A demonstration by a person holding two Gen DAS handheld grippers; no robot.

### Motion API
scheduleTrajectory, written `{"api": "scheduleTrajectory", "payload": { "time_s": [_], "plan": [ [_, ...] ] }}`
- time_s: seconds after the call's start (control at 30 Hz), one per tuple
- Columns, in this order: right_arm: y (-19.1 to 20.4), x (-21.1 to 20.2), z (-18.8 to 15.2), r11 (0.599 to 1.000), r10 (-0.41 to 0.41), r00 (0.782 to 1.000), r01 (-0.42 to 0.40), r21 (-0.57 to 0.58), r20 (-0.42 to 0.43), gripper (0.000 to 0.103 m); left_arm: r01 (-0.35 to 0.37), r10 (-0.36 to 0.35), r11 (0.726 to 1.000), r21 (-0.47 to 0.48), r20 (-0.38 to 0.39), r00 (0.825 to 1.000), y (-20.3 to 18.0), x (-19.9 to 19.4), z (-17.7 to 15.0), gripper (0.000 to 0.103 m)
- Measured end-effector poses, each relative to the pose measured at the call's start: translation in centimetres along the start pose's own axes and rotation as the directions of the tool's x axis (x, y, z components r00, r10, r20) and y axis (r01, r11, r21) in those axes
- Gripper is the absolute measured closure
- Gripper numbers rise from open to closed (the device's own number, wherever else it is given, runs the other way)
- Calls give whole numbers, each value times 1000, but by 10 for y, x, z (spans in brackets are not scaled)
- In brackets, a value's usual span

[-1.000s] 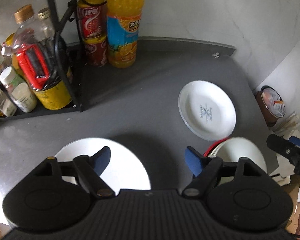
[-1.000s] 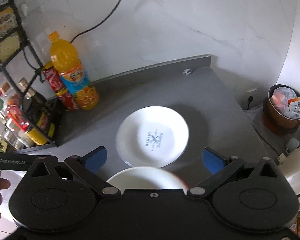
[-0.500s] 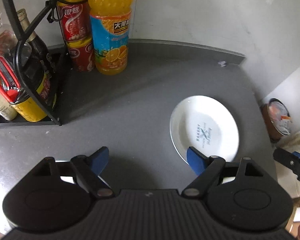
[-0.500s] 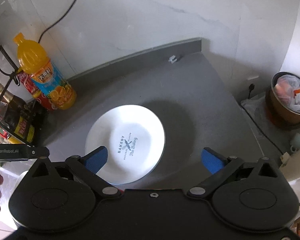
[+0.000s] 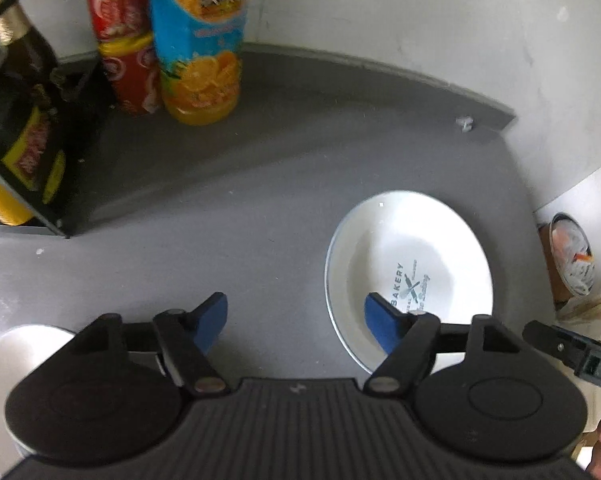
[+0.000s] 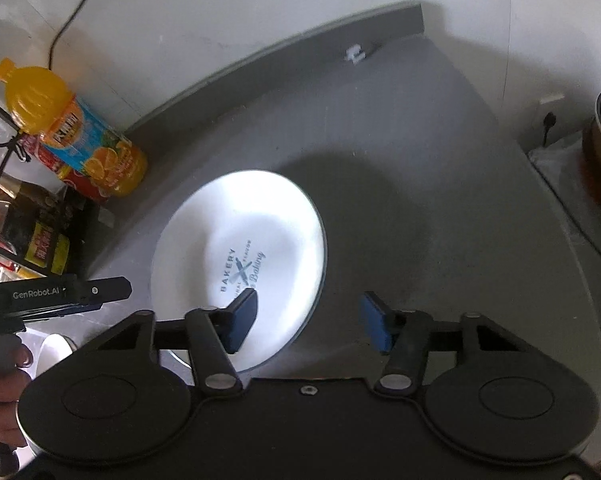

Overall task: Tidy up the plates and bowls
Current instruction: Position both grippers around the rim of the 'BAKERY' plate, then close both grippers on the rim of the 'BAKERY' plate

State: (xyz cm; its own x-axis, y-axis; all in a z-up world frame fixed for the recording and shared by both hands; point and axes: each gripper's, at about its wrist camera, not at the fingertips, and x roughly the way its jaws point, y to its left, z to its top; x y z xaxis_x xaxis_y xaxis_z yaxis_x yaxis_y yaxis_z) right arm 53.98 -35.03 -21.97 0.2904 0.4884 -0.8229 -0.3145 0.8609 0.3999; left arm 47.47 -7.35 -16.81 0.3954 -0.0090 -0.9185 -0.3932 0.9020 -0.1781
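A white plate printed "BAKERY" [image 5: 410, 272] lies on the grey counter [image 5: 260, 200]; it also shows in the right wrist view [image 6: 240, 256]. My left gripper [image 5: 296, 322] is open and empty, its right finger over the plate's near-left rim. My right gripper [image 6: 306, 322] is open and empty, its left finger over the plate's near edge, its right finger over bare counter. A second white plate [image 5: 4, 364] peeks out at the lower left behind the left gripper. A white bowl [image 6: 54, 350] shows by the left hand.
An orange juice bottle [image 5: 198, 40] and red cans [image 5: 126, 40] stand at the back wall beside a black wire rack with sauce bottles [image 5: 16, 120]. The counter ends at the right; a bin [image 5: 572, 256] sits below it.
Both grippers have moved forward and lower toward the bakery plate. The right gripper's jaws have narrowed a little. The red-rimmed bowl has dropped out of view.
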Motion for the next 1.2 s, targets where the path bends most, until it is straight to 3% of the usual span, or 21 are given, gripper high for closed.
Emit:
{"api": "scheduleTrajectory", "payload": {
  "time_s": [0.13,0.27,0.47,0.6,0.9,1.2],
  "plan": [
    [-9,13,2,999,36,999,-36,29,-25,64,1,-1,1000,-17,-7,1000,-4,15,0,39],
    [-16,25,7,996,69,997,-67,52,-40,66,25,-27,998,-55,-30,999,-1,34,1,42],
    [-19,42,12,996,75,993,-70,61,-89,82,28,-31,997,-66,-46,998,-2,57,4,61],
    [-15,47,16,994,104,990,-100,52,-99,85,40,-46,994,-103,-64,997,-1,68,7,71],
    [-12,46,20,996,84,991,-83,14,-104,90,86,-96,988,-127,-77,992,-7,82,9,86],
    [10,28,19,993,75,996,-78,-84,-38,91,93,-104,986,-137,-71,992,-7,79,9,88]
  ]
}}
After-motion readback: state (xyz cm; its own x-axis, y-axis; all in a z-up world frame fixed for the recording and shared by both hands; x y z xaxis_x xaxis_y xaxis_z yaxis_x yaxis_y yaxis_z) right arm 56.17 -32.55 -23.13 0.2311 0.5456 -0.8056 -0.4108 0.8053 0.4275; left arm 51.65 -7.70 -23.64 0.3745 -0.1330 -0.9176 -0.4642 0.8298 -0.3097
